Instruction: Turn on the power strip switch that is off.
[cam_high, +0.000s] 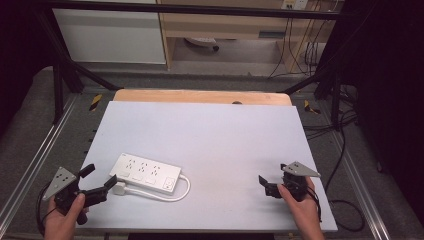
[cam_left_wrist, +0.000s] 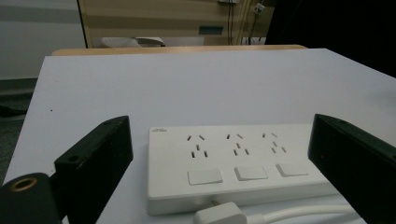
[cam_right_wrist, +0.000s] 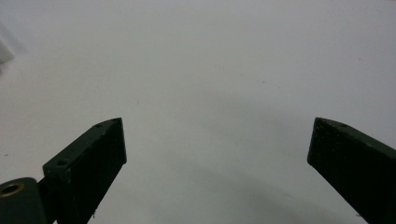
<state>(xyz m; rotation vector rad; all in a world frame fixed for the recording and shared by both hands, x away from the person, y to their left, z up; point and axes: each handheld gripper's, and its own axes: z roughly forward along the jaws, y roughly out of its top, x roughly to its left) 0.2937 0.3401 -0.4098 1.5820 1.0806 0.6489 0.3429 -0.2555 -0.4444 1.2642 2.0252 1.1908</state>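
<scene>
Hovering at lower left with jaws spread, the left gripper (cam_high: 101, 180) faces the white power strip (cam_high: 146, 172) and its plug (cam_left_wrist: 219, 214), likely the next grasp, while the right gripper (cam_high: 272, 186) waits spread at lower right.

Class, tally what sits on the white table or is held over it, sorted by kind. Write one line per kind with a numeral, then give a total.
White plastic power strip with its own white cord and plug: 1
Black hand-held two-jaw grippers, left gripper and right gripper, both open: 2
Total: 3
</scene>
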